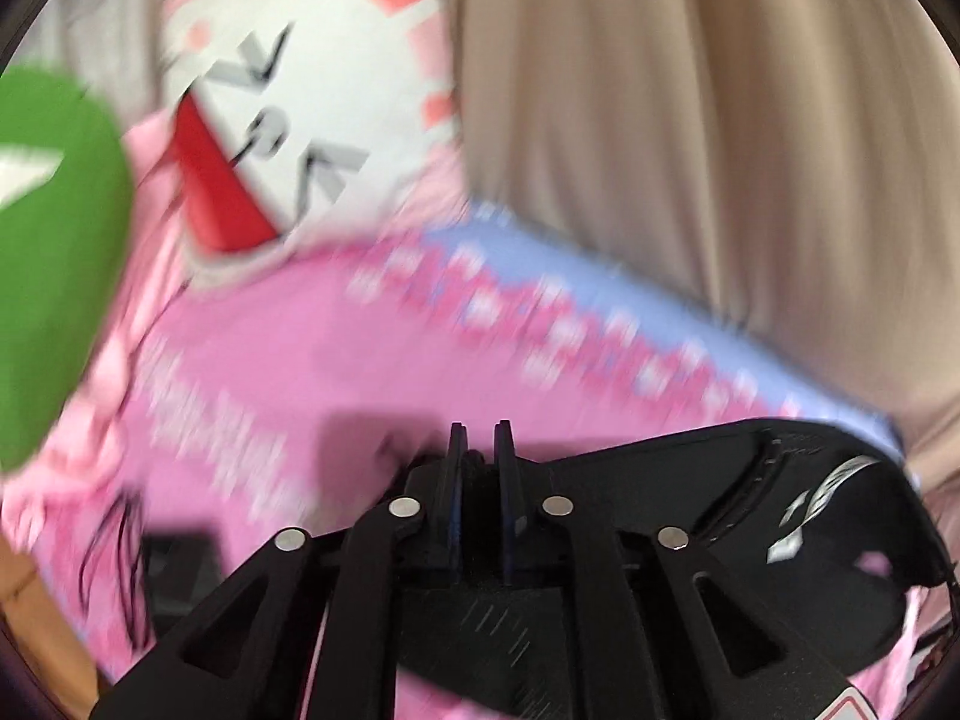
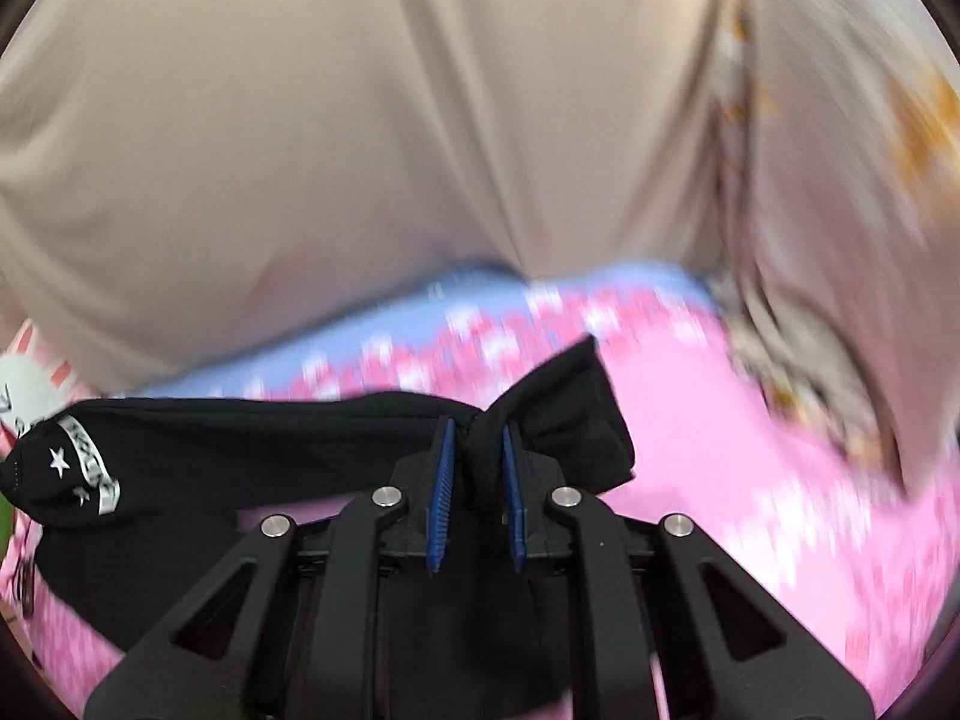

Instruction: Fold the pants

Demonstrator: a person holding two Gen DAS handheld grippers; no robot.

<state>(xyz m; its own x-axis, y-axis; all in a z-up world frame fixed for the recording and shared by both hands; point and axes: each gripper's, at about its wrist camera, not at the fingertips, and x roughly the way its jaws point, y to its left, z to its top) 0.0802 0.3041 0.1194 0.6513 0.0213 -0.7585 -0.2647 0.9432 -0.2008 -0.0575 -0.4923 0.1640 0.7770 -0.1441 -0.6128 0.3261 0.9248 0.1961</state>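
- Right wrist view: the right gripper [image 2: 477, 438] has its blue-padded fingers [image 2: 443, 480] drawn close on a bunched fold of the black pants [image 2: 240, 450], which are pinched between them and stretch away to the left of that grip.
- A short flap of the same cloth sticks up and to the right of the grip, and a white star-and-band print [image 2: 90, 474] sits at the far left end of the garment.
- Left wrist view: the left gripper [image 1: 480, 444] shows fingers [image 1: 457, 456] set narrow, with dark cloth between them, so I judge it is gripping the pants too, though blur and black-on-black make this less sure.
- From the left grip the pants [image 1: 810, 516] run off to the right and curl downward.
- The garment hangs just above the pink bedspread [image 2: 750, 450], with its blue border [image 2: 360, 336] beyond it and a beige curtain [image 2: 360, 150] behind that.
- A cartoon-face pillow [image 1: 300, 108] and a green object [image 1: 54, 252] lie up and left of the pants.
- Handling, as I judge it: the cloth is light, soft and limp, sagging wherever it is unsupported; it will not hold a crease unless laid flat.
- Best holds are the hem or waistband edges, pinching all layers together so none slips free.
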